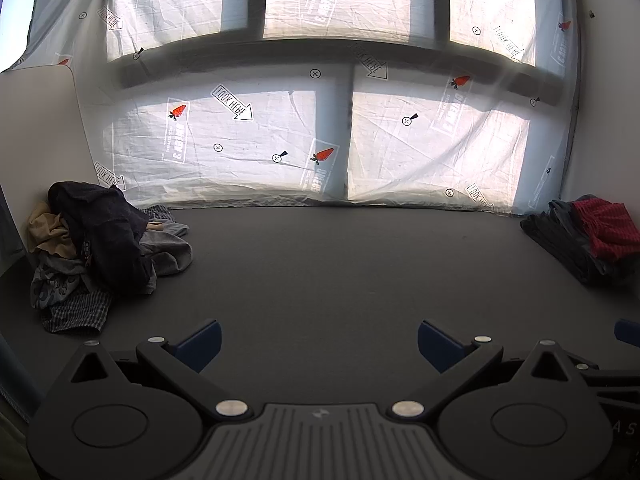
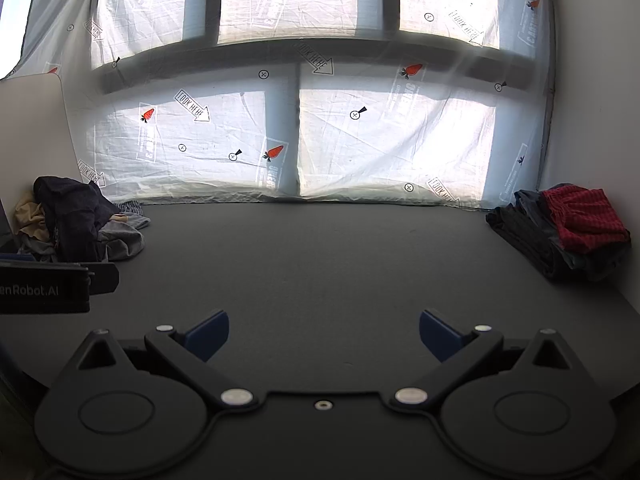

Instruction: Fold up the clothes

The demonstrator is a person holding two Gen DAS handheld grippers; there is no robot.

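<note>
A heap of unfolded clothes lies at the far left of the dark grey table; a dark garment tops it, with beige, grey and checked pieces underneath. At the far right sits a folded stack, a red checked piece over dark ones. My left gripper hangs open over the near middle of the table, nothing between its blue-padded fingers. My right gripper is open too and holds nothing. Both stand well short of either pile.
A sunlit white printed sheet covers the window behind the table. A white panel stands at the left and a white wall at the right. The left gripper's body shows at the left edge of the right wrist view.
</note>
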